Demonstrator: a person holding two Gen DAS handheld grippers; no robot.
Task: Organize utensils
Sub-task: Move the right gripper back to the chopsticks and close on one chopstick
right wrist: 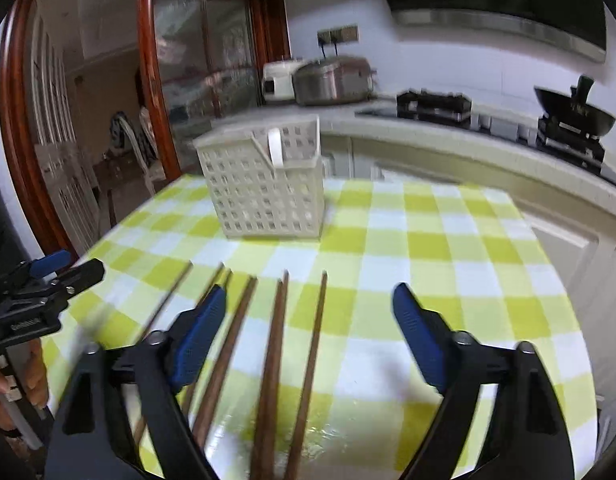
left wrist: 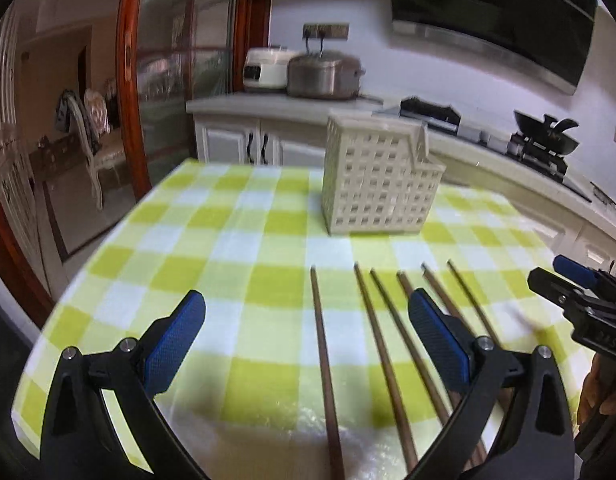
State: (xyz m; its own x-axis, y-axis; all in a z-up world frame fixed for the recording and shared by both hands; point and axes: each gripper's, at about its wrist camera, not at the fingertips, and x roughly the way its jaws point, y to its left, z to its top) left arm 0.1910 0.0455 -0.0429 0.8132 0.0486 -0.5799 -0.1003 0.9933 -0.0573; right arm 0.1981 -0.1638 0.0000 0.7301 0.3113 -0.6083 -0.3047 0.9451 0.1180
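Several brown wooden chopsticks [left wrist: 323, 356] lie side by side on the green-and-white checked tablecloth, tips pointing away; they also show in the right wrist view [right wrist: 274, 360]. A cream perforated utensil basket [left wrist: 377, 180] stands upright beyond them, also seen in the right wrist view [right wrist: 264, 184]. My left gripper [left wrist: 308, 344] is open and empty above the near ends of the chopsticks. My right gripper [right wrist: 309, 344] is open and empty above the same chopsticks; it shows in the left wrist view [left wrist: 575, 296] at the right edge. The left gripper shows at the left edge of the right wrist view [right wrist: 40, 292].
The checked table [left wrist: 168, 240] ends at its left and far edges. Behind it runs a kitchen counter [left wrist: 268, 104] with a rice cooker [left wrist: 323, 74], a white appliance [left wrist: 264, 70] and a stove with a black wok [left wrist: 547, 132]. A wood-framed glass door [left wrist: 128, 80] stands at left.
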